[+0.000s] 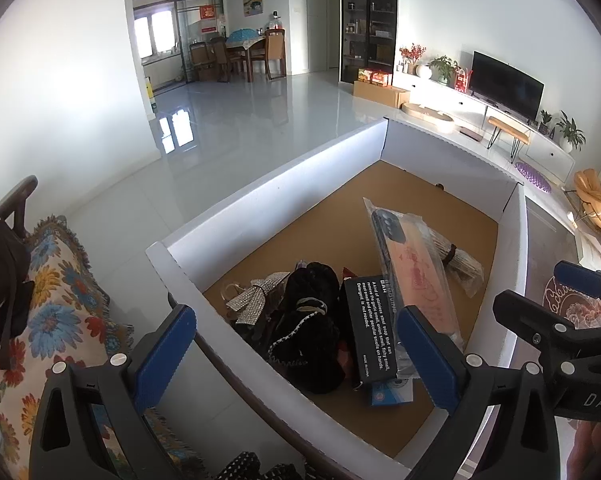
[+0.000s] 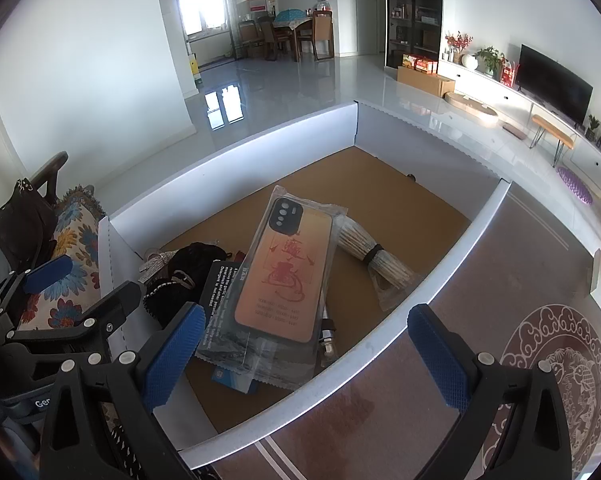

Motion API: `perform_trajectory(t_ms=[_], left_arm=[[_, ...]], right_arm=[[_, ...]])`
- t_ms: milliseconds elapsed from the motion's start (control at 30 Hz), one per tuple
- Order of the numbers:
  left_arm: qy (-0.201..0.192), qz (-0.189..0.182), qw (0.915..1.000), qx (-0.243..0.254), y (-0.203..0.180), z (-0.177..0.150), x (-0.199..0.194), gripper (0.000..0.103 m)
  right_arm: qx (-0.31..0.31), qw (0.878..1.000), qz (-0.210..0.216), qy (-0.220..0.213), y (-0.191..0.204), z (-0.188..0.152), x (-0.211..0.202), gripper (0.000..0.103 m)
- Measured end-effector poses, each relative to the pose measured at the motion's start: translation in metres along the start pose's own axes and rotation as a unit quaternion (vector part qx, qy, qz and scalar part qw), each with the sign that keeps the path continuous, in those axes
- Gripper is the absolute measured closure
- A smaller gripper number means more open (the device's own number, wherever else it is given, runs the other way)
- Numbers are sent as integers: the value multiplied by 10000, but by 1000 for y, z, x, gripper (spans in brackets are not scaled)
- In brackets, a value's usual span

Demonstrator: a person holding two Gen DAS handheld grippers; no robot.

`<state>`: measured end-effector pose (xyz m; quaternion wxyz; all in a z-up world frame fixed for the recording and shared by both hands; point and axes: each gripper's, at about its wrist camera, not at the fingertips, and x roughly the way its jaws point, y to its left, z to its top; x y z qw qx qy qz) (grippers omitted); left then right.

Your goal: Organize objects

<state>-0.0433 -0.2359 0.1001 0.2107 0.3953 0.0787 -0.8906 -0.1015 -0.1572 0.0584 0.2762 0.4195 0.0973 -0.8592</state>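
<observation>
Partly buried blue packet (image 1: 392,394), black box (image 1: 370,330) overlapped

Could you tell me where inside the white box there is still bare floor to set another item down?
The far half of the white box is bare brown floor, up to its far corner and beyond the phone case and stick bundle. A thin strip runs along the near wall. The left near corner is crowded around the black pouch.

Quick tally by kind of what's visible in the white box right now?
Phone case in clear sleeve: 1
Tied stick bundle: 1
Black printed box: 1
Black fabric item: 1
Sparkly bow: 1
Small blue packet: 1
Total: 6, possibly more hidden underneath.
</observation>
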Motion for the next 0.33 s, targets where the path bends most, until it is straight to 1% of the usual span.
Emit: perform_trajectory(t_ms=[200,300,333], left_arm=[[1,20,10000,15,0,1,1,1],[-336,72,9994,-97,3,-2,-7,1],[-337,83,9994,-95,3,-1,-8,1]], right_arm=[[-8,10000,-6,7,0,1,1,1],[5,10000,-35,-10,-1,2,2,1],[9,10000,-45,-16,-2,2,2,1]])
